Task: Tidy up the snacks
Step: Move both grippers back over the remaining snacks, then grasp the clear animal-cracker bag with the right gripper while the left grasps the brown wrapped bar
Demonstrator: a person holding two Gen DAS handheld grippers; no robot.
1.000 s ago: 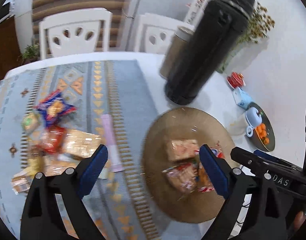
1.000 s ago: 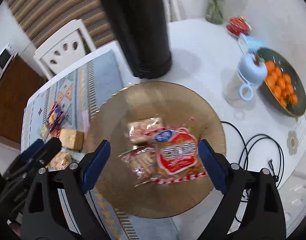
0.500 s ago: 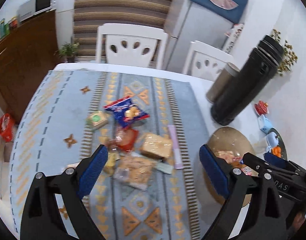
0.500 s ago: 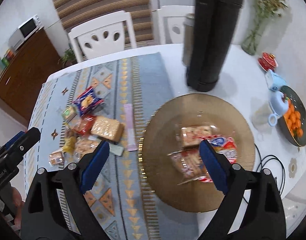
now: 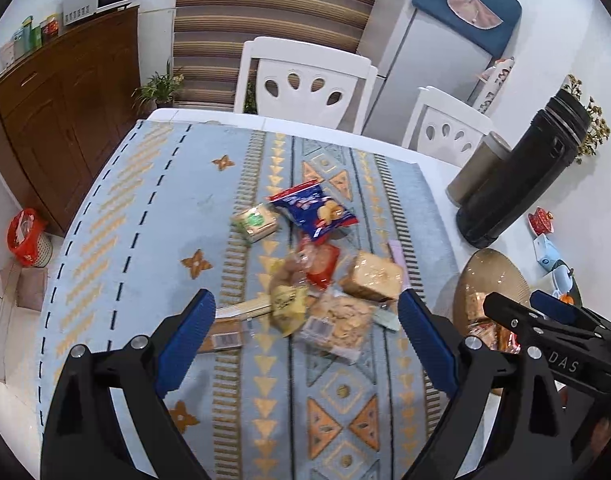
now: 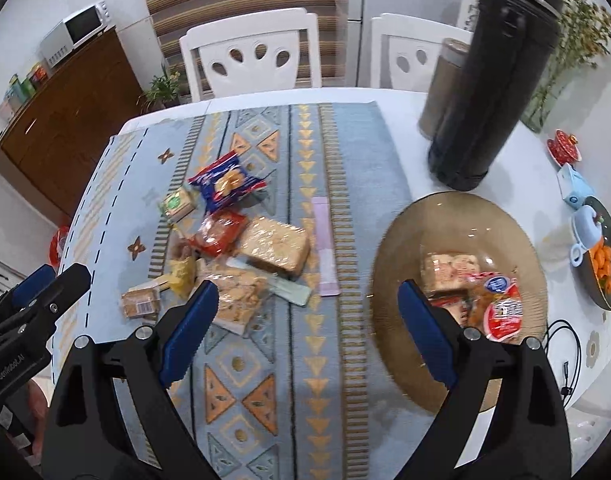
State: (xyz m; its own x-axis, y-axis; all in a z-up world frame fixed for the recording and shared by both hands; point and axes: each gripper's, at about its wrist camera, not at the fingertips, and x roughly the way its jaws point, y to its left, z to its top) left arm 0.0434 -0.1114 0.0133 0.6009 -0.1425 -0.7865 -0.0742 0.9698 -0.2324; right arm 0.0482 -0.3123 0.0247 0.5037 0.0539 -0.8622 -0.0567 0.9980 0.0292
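My left gripper (image 5: 305, 330) hangs over the snack pile with its blue pads spread wide and nothing between them; my right gripper (image 6: 307, 320) is spread the same way, empty, over the blue patterned cloth (image 6: 345, 152) between the pile and the brown plate (image 6: 405, 232).

Much of the pile is hard to read. In the left view the bag of small crackers (image 5: 339, 320) overlaps a yellow packet (image 5: 285, 304) and the edge of the clear-wrapped bread slab (image 5: 371, 276), and a red packet (image 5: 321, 260) is half buried under crinkled wrap. My own gripper finger cuts off the brown bar (image 6: 139, 304) in that view; the right view shows it whole, barcode up. From the left, the plate is mostly hidden behind my right gripper's black frame.

Counting loose snacks on the cloth, I make out eight for certain — blue cookie bag (image 6: 225, 182), small green-labelled square (image 6: 177, 202), red packet, bread slab, cracker bag, yellow packet, brown bar, pink stick (image 6: 325, 244) — plus a pale flat sachet (image 6: 291, 290) poking out beneath the bread. There may be more under the heap; I cannot tell.

On the plate lie three or four packets: a clear biscuit pack (image 6: 449, 270), a red-and-white one (image 6: 503, 312) with a blue seal, and others partly behind my gripper finger. Two white chairs (image 6: 253, 52) stand at the far side of the table (image 6: 385, 96), and two tall flasks — one black (image 6: 493, 76), one tan (image 6: 443, 88) — stand beyond the plate.
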